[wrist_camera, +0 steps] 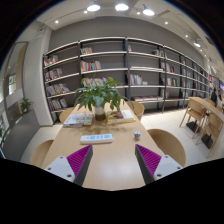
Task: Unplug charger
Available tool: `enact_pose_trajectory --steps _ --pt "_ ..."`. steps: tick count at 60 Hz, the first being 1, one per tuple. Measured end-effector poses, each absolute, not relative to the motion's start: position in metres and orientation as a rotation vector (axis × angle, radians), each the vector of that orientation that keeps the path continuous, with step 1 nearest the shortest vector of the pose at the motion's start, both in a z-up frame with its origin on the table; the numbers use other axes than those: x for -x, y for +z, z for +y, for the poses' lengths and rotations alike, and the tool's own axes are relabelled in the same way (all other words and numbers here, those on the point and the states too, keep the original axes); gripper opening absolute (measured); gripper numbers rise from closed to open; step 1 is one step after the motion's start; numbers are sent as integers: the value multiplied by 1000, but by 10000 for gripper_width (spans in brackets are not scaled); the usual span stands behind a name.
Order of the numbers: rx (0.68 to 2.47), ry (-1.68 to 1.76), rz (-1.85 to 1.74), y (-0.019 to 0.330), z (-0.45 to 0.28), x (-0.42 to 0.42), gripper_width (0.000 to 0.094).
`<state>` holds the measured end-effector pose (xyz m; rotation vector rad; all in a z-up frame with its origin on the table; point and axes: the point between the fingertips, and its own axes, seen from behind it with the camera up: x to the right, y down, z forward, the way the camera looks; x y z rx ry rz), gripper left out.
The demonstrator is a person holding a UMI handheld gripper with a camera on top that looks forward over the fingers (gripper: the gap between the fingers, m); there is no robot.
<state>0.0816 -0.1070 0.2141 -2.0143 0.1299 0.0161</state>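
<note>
Lying flat on the bench (110, 150), a pale, long strip (97, 138) sits ahead of the gripper (113, 160) and near the plant (100, 96); it looks like a power strip, and any charger in it is too small to make out. Its top shows faint marks that may be sockets or a plug, but I cannot tell which. By my reading the step in hand is the approach: nothing is gripped, the fingers stand open with bare bench between the pads (79, 158), well short of the strip. Next the gripper needs to travel forward over the bench, find the plug body on the strip, straddle it and close squarely before pulling. Chairs (170, 143) flank the bench, and bookshelves (105, 65) line the wall beyond
</note>
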Motion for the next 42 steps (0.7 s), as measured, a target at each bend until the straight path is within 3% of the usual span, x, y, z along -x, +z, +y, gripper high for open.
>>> enact_pose_trajectory --steps 2,13,42 --pt "2028 26 122 199 -120 -69 852" --pt "2087 61 52 189 -173 -29 861" --pt "2106 71 4 189 -214 -15 854"
